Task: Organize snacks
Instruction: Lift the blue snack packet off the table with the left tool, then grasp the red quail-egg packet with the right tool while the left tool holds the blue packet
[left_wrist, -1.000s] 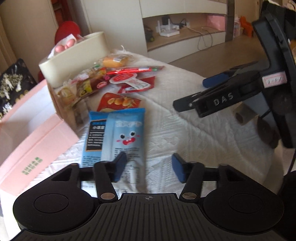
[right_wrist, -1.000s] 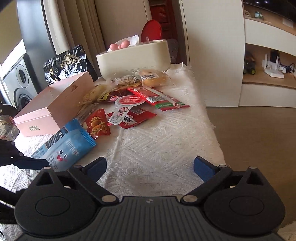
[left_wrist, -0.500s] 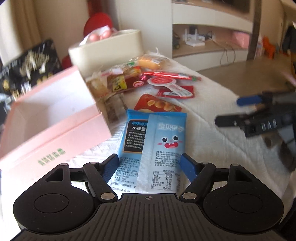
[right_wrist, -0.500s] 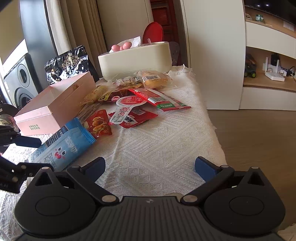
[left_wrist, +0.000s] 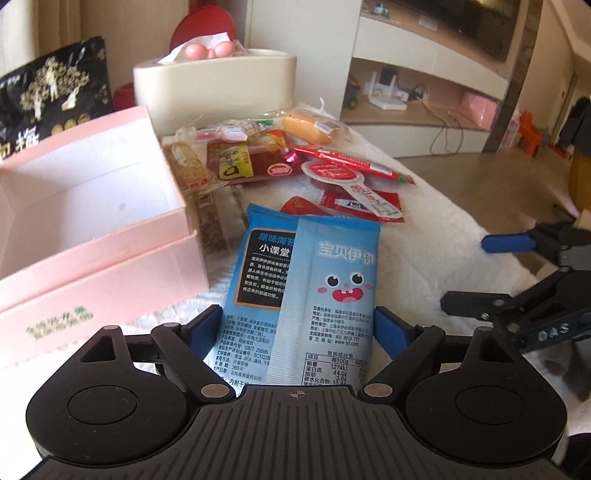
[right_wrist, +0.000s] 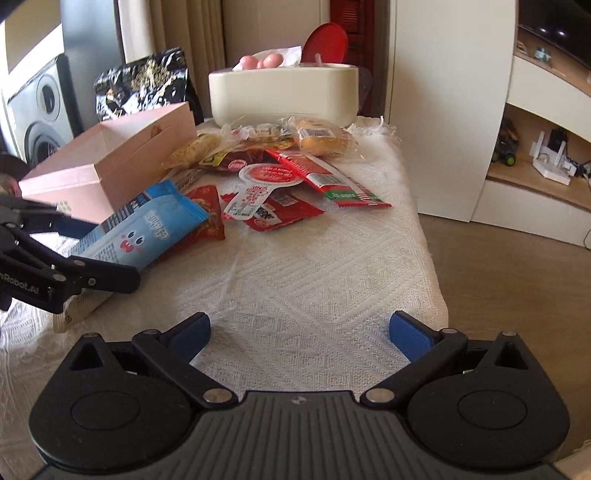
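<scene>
My left gripper (left_wrist: 299, 328) is closed on a blue seaweed snack packet (left_wrist: 306, 280) and holds it tilted up off the table; it also shows in the right wrist view (right_wrist: 144, 232). An open, empty pink box (left_wrist: 92, 206) stands to its left. A pile of snack packets (left_wrist: 295, 162) lies beyond, red ones and a yellow bun among them. My right gripper (right_wrist: 299, 332) is open and empty above the white cloth, to the right of the packet.
A cream tissue box (right_wrist: 284, 92) stands at the table's far end. A black and gold bag (right_wrist: 140, 81) sits behind the pink box. The table's right edge (right_wrist: 424, 236) drops to a wooden floor. White shelving stands at the far right.
My left gripper has swung left toward the pink box, moved around the blue packet and closed on it, lifting its near end. The right gripper has barely moved.
</scene>
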